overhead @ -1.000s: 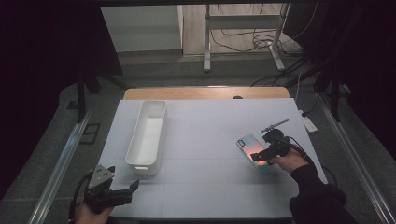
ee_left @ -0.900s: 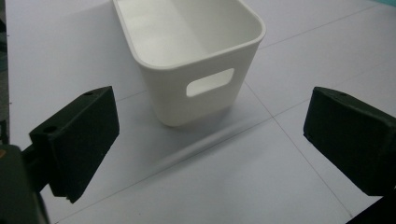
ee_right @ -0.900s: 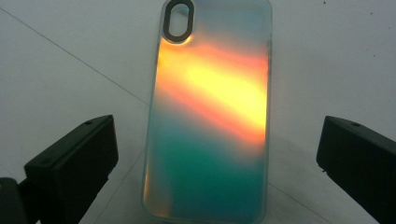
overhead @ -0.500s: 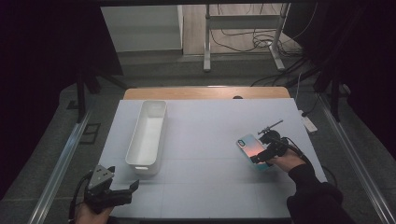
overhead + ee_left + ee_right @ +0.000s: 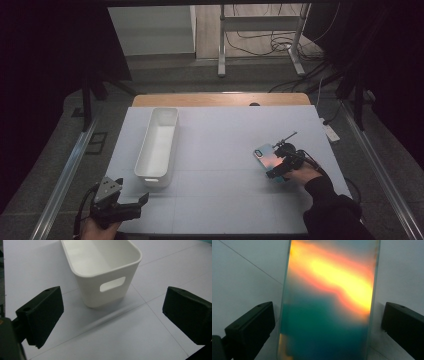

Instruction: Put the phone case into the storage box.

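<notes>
Iridescent teal and orange, the phone case [image 5: 328, 300] lies flat on the white worktop [image 5: 220, 150] at its right side, camera cutout towards the far end, and the right tool [image 5: 278, 170] is poised at its near end with both black jaws spread wide, one to each side of the case and neither touching it. From the right gripper view the case sits squarely between those jaws, so the line-up looks good; the step in hand seems to be the pick-up. To do it well, the person would want to drop the jaws low enough to catch the thin edges, keep them parallel to the long sides and close evenly, because a flat, slick case like this could skate across the smooth surface or pop out if pinched on a corner. Over on the left, the left tool [image 5: 120, 209] waits at the near edge of the worktop, jaws wide apart and holding nothing, pointed at the white bin [image 5: 105, 270], which stands long and empty well apart from the case. Between case and bin the surface is bare, so a carry across looks unobstructed; the bin's near wall, with its handle slot, is the one rim to clear if the case is headed there.
</notes>
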A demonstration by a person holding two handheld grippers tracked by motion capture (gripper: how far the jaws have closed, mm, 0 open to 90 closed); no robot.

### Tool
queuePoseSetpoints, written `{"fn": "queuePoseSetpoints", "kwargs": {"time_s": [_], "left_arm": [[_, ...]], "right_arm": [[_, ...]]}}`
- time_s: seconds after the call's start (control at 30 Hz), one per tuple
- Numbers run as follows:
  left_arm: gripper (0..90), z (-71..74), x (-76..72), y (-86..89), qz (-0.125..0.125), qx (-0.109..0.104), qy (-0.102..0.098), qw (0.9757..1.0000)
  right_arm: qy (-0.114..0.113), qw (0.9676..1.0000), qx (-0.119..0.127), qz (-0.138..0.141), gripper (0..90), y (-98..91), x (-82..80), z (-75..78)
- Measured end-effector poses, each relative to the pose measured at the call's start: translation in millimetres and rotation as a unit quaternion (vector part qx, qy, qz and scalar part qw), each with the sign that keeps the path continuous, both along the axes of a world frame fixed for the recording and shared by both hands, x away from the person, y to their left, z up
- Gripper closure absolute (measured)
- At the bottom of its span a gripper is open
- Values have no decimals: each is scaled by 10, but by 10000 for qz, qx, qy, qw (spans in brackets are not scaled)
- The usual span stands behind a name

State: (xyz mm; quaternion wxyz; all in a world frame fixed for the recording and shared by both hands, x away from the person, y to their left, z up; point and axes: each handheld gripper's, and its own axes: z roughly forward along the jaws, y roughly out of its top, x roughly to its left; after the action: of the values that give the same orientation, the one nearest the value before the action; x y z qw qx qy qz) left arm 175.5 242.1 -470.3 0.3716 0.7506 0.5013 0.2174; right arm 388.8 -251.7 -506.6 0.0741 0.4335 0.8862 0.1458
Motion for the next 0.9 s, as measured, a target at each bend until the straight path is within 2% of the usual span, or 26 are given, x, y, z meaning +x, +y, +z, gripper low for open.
{"fn": "queuePoseSetpoints", "kwargs": {"time_s": [0.13, 0.23, 0.47, 0.63, 0.9], "left_arm": [[43, 0, 0, 0, -1, 3, -1, 10000], [43, 0, 0, -1, -6, 9, -1, 10000], [43, 0, -2, -1, -6, 13, -7, 10000], [43, 0, -5, -2, -4, 26, -21, 10000], [44, 1, -7, 0, -15, 12, -22, 10000]], "right_arm": [[-36, 10000, -56, 10, 0, 9, 2, -5], [-101, 9997, -193, 65, 0, 38, -18, -20], [-28, 9997, -235, 58, 0, 46, -3, -18], [-20, 9997, -229, 92, 157, 30, -17, 48], [-57, 9998, -164, 87, 170, 8, -25, 50]]}}
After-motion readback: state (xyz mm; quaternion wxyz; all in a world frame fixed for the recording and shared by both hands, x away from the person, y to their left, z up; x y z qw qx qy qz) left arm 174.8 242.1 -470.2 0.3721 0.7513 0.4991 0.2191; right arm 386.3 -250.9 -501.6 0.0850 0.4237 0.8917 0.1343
